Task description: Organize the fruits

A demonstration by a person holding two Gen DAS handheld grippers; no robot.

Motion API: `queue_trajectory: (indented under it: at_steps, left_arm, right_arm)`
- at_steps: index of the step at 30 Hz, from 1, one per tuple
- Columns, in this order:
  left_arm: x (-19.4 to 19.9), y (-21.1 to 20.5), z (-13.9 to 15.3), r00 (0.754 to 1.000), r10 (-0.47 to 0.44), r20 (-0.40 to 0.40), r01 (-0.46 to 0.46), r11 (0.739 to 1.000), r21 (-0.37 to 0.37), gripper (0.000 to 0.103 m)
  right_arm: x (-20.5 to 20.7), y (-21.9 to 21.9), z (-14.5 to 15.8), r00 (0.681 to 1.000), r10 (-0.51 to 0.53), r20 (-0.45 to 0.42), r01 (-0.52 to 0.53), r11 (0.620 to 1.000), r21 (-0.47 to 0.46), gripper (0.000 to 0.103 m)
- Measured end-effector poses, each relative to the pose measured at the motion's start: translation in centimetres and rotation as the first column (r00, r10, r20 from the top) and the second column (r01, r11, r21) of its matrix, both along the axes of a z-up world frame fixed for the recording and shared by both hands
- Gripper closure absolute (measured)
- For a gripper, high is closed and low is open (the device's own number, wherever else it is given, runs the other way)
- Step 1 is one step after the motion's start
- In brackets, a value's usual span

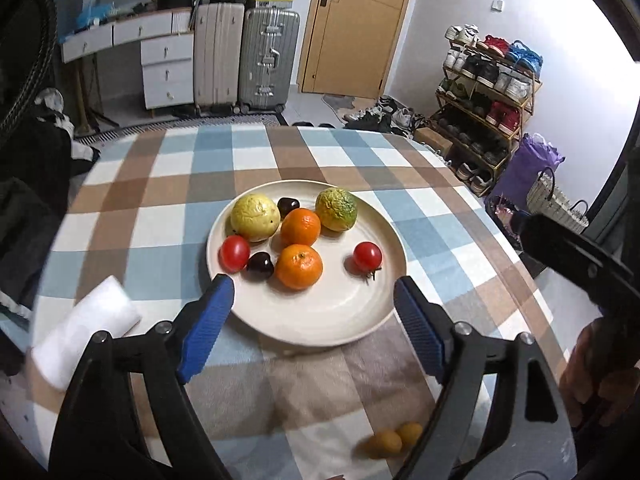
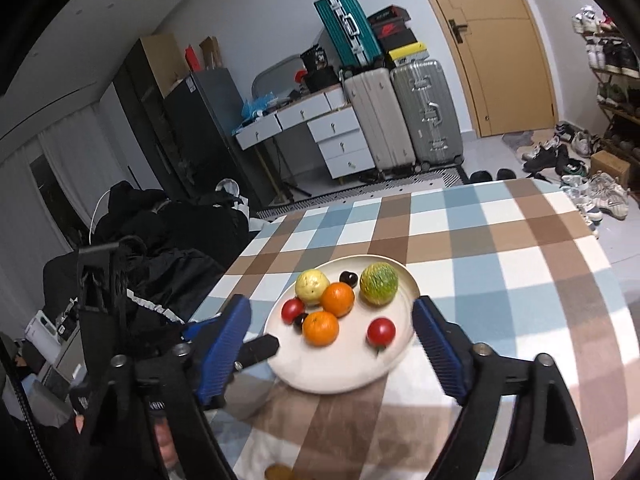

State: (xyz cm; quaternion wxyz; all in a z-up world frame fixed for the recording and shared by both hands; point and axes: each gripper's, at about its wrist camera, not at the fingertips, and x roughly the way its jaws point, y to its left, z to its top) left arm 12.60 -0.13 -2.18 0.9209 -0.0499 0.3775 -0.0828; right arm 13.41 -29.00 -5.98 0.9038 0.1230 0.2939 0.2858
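- Between our two grippers sits nothing at all: the left gripper (image 1: 314,300) stands with its blue pads spread wide above the near rim of the plate (image 1: 320,320), gripping nothing, and the right gripper (image 2: 332,320) is likewise spread, its pads to either side of the plate as we see it, touching no fruit.
- On the cream plate we count two oranges (image 1: 300,266), two red tomatoes (image 1: 367,256), a yellow fruit (image 1: 255,217), a green-and-yellow fruit (image 1: 336,209) and two dark cherries (image 1: 260,266), most of them crowded toward the far left, one tomato lying apart on the right.
- Off the plate, near the table's close edge, we see two small yellow fruits (image 1: 394,438), blurred and partly hidden behind the left gripper's finger.
- Under it all lies a checked cloth (image 1: 168,184) of blue, brown and white over a rounded table; a white roll (image 1: 86,328) rests at its left.
- Beyond the table we see suitcases (image 1: 246,56), a white drawer desk (image 1: 160,64), a wooden door (image 1: 356,24) and a shoe rack (image 1: 484,92).
- At the right edge of the left view, a hand (image 1: 596,380) is cut off by the frame; dark clothing heaped beside the table is too dim for us to make out.
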Motion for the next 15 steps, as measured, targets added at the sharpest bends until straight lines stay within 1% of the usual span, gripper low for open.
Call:
queue_trajectory:
  at_steps: [3,8,10,12,15]
  left_arm:
    - [-2.0,-0.5,1.1,1.000,0.001,0.020,-0.002,1.000,0.026,0.020]
    - [-5.0,-0.7,2.3,0.999,-0.004,0.048,0.003,0.999,0.033,0.015]
    - [-6.1,-0.7,2.4,0.999,-0.001,0.054,-0.001,1.000,0.031,0.011]
    - [-7.3,-0.7,2.4,0.998,0.005,0.056,-0.007,0.999,0.032,0.006]
    - [-9.1,-0.8,2.2,0.998,0.007,0.064,-0.010,0.999,0.041,0.003]
  right_arm:
    - [-2.7,-0.6,0.4,1.000,-0.004,0.027,0.004,1.000,-0.011,0.017]
    - [-6.5,-1.4,0.9,0.997,-0.002,0.079,0.004,1.000,-0.025,0.016]
    - [-7.7,-1.6,0.8,0.996,0.008,0.084,-0.005,1.000,-0.026,0.011]
    - [-8.9,-1.5,0.7,0.995,0.021,0.096,-0.018,0.999,-0.035,0.008]
    - [-10.5,-1.2,0.1,0.995,0.036,0.097,-0.031,0.998,-0.053,0.008]
